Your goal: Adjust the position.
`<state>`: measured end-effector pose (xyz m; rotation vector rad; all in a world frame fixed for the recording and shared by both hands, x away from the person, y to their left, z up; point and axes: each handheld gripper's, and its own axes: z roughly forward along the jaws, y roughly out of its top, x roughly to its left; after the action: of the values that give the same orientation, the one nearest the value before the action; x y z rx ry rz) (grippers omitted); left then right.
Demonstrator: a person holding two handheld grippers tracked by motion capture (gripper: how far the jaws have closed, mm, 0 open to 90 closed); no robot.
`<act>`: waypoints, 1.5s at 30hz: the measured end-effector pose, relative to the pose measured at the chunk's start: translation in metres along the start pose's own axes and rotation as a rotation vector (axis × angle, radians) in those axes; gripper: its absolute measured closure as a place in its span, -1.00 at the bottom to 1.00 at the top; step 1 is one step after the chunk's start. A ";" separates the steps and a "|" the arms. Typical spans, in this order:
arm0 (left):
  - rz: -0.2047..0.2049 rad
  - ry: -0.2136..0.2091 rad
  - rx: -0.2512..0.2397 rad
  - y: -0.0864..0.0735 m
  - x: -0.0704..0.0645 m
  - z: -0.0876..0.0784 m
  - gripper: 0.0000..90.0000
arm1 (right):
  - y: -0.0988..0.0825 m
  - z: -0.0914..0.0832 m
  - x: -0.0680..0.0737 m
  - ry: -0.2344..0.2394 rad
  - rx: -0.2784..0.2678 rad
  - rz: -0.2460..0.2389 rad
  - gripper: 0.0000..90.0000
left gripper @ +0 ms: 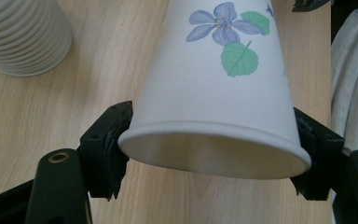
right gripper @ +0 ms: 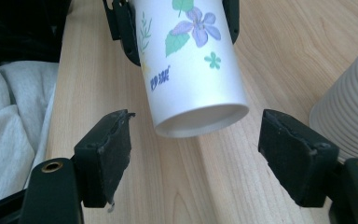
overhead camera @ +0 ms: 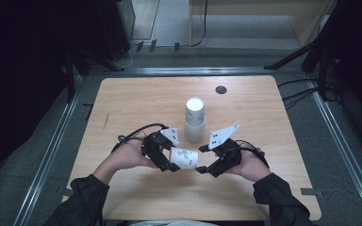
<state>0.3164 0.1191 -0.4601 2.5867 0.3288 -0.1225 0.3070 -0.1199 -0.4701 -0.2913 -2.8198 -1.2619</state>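
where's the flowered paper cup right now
In the high view the flowered paper cup lies sideways near the table's front edge, its rim clamped in the left gripper, its base toward the open right gripper, just before the cup stack.

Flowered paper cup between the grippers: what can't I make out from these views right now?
- Flowered paper cup: its base end, cut off by the left gripper view's top edge.
- Blue print on the cup: too small to read in the right gripper view.
- Stack of ribbed cups: count too small in the high view; cropped in both gripper views.
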 end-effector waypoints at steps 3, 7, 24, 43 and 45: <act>0.008 -0.012 0.018 0.003 -0.001 0.004 -0.42 | -0.001 0.003 0.001 0.004 0.008 -0.004 -0.43; 0.009 -0.032 0.031 0.007 -0.004 0.009 -0.42 | -0.001 0.007 0.002 0.014 0.027 -0.014 -0.43; 0.039 -0.039 0.045 0.014 -0.010 0.016 -0.46 | 0.002 0.023 0.010 0.027 0.107 -0.090 -0.22; -0.045 0.028 -0.221 -0.004 -0.007 -0.018 -0.77 | 0.005 -0.007 -0.003 0.008 -0.030 -0.046 -0.23; -0.069 0.024 -0.250 -0.008 -0.007 -0.020 -0.76 | 0.007 -0.010 -0.004 0.011 -0.045 -0.037 -0.22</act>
<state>0.3081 0.1343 -0.4458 2.3326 0.4146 -0.0704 0.3120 -0.1230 -0.4587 -0.2346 -2.8039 -1.3307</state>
